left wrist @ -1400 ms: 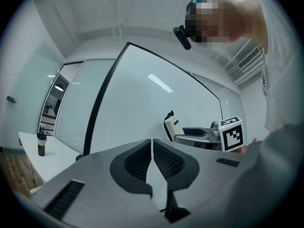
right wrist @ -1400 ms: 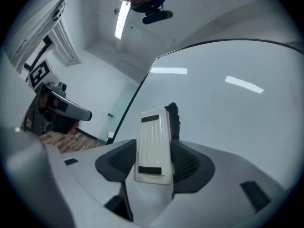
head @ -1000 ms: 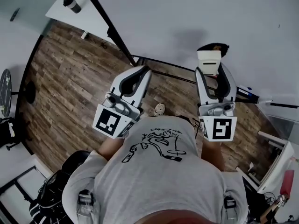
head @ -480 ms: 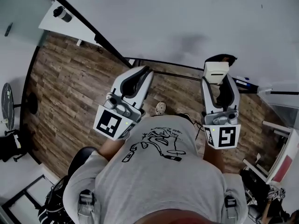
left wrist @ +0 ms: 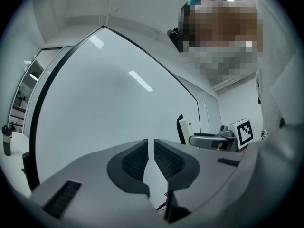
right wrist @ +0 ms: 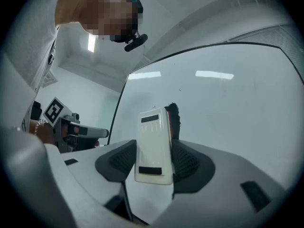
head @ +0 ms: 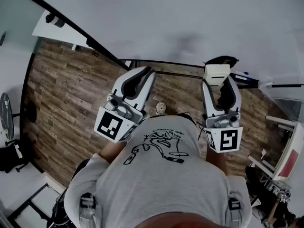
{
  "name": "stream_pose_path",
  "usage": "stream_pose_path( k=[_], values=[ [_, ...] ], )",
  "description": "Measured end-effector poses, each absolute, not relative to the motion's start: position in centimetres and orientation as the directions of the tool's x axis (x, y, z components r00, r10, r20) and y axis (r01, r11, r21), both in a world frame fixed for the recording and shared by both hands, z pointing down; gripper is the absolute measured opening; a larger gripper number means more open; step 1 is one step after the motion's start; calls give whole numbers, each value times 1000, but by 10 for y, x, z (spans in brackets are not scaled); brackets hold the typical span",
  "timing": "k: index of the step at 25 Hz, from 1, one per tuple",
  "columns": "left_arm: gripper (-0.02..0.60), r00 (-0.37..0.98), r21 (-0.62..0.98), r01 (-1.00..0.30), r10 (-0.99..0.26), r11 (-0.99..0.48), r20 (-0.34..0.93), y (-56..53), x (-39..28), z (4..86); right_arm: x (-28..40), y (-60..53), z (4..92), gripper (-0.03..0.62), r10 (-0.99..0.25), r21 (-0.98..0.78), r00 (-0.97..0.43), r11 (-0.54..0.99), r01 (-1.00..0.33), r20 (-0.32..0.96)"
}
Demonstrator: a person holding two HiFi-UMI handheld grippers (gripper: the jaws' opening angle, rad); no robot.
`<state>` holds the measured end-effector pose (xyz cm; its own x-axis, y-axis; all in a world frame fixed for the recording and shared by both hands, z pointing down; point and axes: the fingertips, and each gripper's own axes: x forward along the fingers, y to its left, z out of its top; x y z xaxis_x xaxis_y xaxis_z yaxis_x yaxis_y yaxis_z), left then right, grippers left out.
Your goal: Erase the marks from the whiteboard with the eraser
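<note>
The whiteboard (head: 180, 18) fills the top of the head view, with a faint grey smudge (head: 190, 42) above my hands. My right gripper (head: 217, 82) is shut on the white eraser (head: 216, 73), whose dark felt (head: 223, 60) faces the board. In the right gripper view the eraser (right wrist: 153, 146) stands upright between the jaws in front of the whiteboard (right wrist: 228, 108); whether it touches the board I cannot tell. My left gripper (head: 144, 74) is held level beside it, shut and holding nothing. In the left gripper view its jaws are closed (left wrist: 151, 151) with only a thin slit between them.
A black frame (head: 95, 44) edges the board, above a wood floor (head: 66, 94). Markers (head: 247, 74) lie at the board's lower right. A white table (head: 50, 30) with a cup (head: 53, 19) stands far left. Furniture (head: 280, 160) crowds the right side.
The right gripper with the eraser has shifted a little to the right and lower in the view. The head view itself has drifted. The left gripper holds its place.
</note>
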<state>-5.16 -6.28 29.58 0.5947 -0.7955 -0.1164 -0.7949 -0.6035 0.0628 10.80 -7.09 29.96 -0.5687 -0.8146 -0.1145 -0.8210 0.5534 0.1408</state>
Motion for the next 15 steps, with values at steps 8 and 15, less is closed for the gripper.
stream_pose_path(
  k=[8, 15],
  values=[
    [34, 592, 66, -796, -797, -601, -119, -63, -46, 298, 115, -73, 301, 241, -819, 145, -563, 547, -824, -113],
    [34, 583, 71, -802, -803, -593, -123, -65, -51, 296, 113, -75, 300, 241, -820, 153, -563, 546, -824, -106]
  ],
)
